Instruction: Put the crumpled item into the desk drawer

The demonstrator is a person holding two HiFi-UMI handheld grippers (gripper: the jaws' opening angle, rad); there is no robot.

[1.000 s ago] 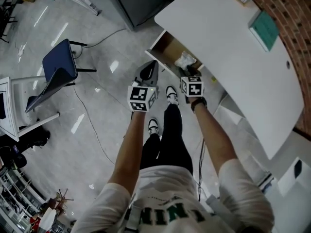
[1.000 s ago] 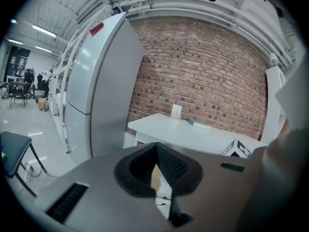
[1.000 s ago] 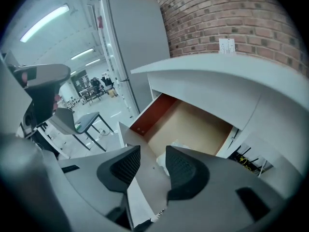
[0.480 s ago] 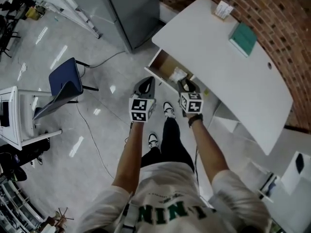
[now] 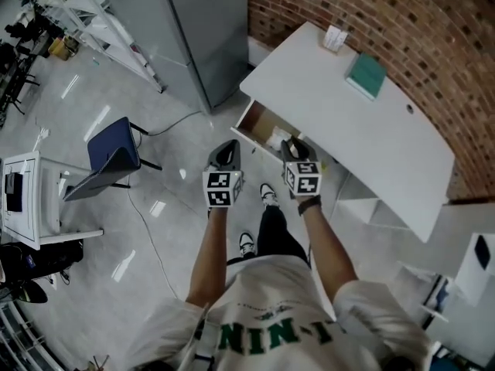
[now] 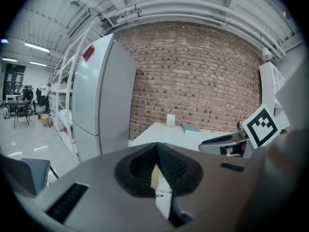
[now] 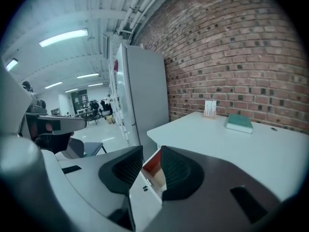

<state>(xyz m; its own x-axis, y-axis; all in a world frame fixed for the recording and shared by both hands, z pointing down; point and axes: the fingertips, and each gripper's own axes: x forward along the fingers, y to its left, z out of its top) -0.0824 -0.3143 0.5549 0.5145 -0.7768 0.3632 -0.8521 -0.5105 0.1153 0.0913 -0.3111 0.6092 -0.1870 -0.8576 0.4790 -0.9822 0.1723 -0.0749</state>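
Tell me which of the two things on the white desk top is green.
The flat book is the green one. The other, a small white stand near it, is upright.

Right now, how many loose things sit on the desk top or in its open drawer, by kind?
Teal book: 1
Small white card stand: 1
Crumpled white item, in the drawer: 1
Total: 3
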